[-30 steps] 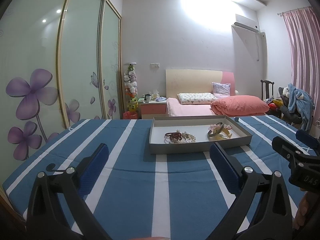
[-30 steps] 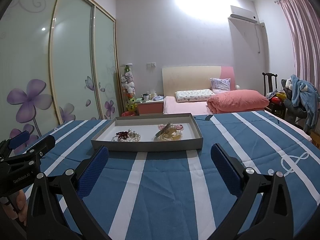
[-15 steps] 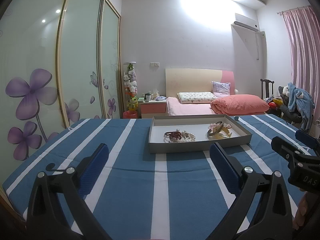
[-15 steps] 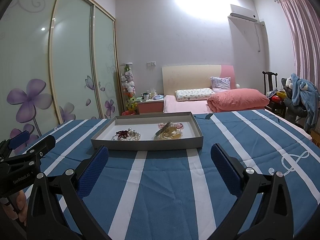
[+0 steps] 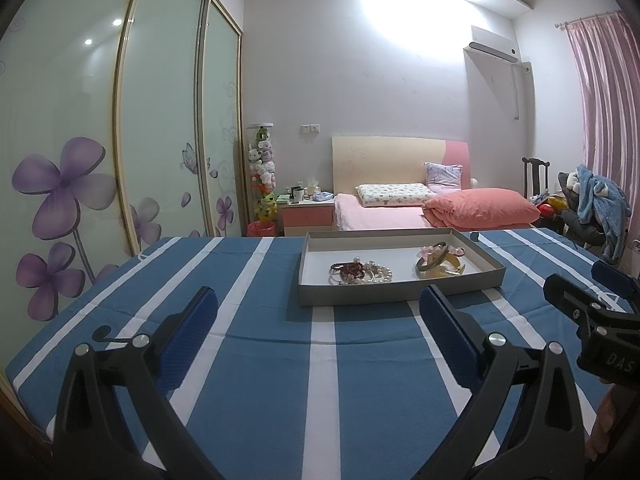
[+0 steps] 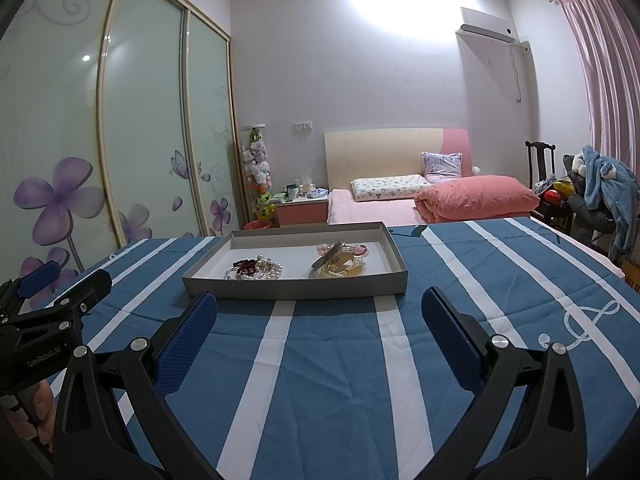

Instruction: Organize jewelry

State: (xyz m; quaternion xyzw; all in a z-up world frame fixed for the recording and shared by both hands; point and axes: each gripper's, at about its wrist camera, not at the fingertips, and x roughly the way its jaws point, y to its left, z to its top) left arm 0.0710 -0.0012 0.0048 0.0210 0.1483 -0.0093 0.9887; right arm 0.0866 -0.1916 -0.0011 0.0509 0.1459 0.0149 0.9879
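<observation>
While both tools hover over the striped cloth, the left gripper has its blue pads spread wide with nothing between them, and the right gripper is spread just as wide and equally empty. Ahead of both sits a shallow grey tray on the blue-and-white tablecloth, nearer the far edge of the table than the grippers. Inside it lie two small heaps, apart from each other: a tangle of pearl and dark red bead strands toward the left, and a cluster of bangles and hair pieces, yellow and pink, toward the right.

I judge the beads light, limp and slippery; they should drape and slide, so pinching across a bunched section looks safer than catching a single strand, and the strands may drag each other along. The bangles seem stiff and light, best taken across the band's edge, though smooth plastic could squirt out of the pads. Exactly how the pieces interlock is too small to tell.

The tray's low wall stands between pads and jewelry, so a reach must come from above. Beyond the table are a pink bed, a nightstand, floral wardrobe doors and a chair piled with clothes, all well clear
</observation>
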